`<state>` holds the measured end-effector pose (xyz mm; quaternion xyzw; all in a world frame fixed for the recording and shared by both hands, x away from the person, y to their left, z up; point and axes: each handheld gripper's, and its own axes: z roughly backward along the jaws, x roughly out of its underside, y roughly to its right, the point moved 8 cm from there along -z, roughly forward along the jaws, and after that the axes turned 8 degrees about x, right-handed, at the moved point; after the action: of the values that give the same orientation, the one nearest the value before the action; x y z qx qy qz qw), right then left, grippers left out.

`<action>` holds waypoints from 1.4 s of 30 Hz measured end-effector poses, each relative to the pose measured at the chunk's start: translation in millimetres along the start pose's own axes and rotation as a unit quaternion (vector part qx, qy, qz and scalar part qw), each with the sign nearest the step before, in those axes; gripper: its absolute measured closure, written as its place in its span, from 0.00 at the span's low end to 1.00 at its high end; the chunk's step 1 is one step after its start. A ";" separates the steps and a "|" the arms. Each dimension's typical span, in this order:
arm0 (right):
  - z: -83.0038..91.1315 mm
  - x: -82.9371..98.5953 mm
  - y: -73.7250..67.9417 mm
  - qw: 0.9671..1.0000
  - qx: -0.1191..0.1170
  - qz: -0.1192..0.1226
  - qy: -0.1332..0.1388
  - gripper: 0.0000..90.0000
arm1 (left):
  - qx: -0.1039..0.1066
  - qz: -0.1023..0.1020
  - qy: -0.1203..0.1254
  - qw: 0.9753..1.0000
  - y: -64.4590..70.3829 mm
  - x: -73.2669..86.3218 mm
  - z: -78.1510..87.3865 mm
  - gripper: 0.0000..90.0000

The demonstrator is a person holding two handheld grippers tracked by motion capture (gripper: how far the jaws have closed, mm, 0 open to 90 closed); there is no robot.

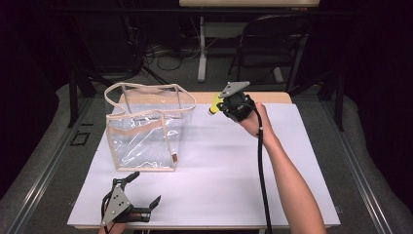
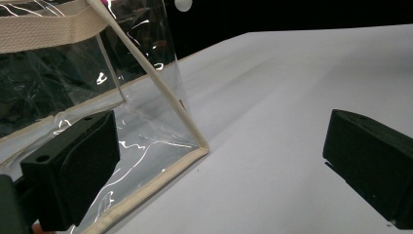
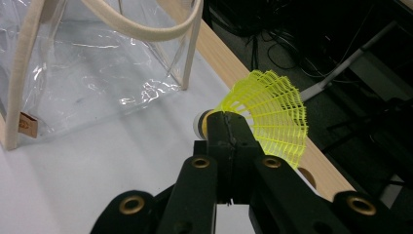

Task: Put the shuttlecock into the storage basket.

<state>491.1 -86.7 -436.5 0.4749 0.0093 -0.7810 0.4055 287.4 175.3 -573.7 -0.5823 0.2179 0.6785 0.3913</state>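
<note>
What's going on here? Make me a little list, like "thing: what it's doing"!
Right gripper: shut on the yellow shuttlecock, held up over the far part of the table
Left gripper: open, holding nothing, near the bag's front corner
Clear bag: standing upright on the white table, top open, looks empty
Bag trim: beige straps and edges
Likely next move: the shuttlecock probably goes into the bag
</note>
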 end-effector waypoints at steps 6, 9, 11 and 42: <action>2.1 -3.7 1.1 1.000 0.001 0.003 0.003 1.00 | 0.000 0.000 0.000 1.000 -0.5 0.2 0.0 0.00; 3.2 -5.6 1.5 1.000 0.002 0.002 0.006 1.00 | 0.000 0.001 -0.001 1.000 -0.3 0.2 -0.1 0.00; 4.5 -6.8 2.1 1.000 0.002 0.003 0.006 1.00 | 0.000 0.001 0.000 1.000 -0.3 0.2 -0.3 0.00; 19.9 -24.8 7.4 1.000 0.015 0.013 0.017 1.00 | -0.001 0.001 -0.001 1.000 -0.9 0.4 0.3 0.00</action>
<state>486.8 -84.1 -404.2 0.4946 -0.0014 -0.7675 0.4078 287.9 176.1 -573.9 -0.5819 0.2170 0.6798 0.3901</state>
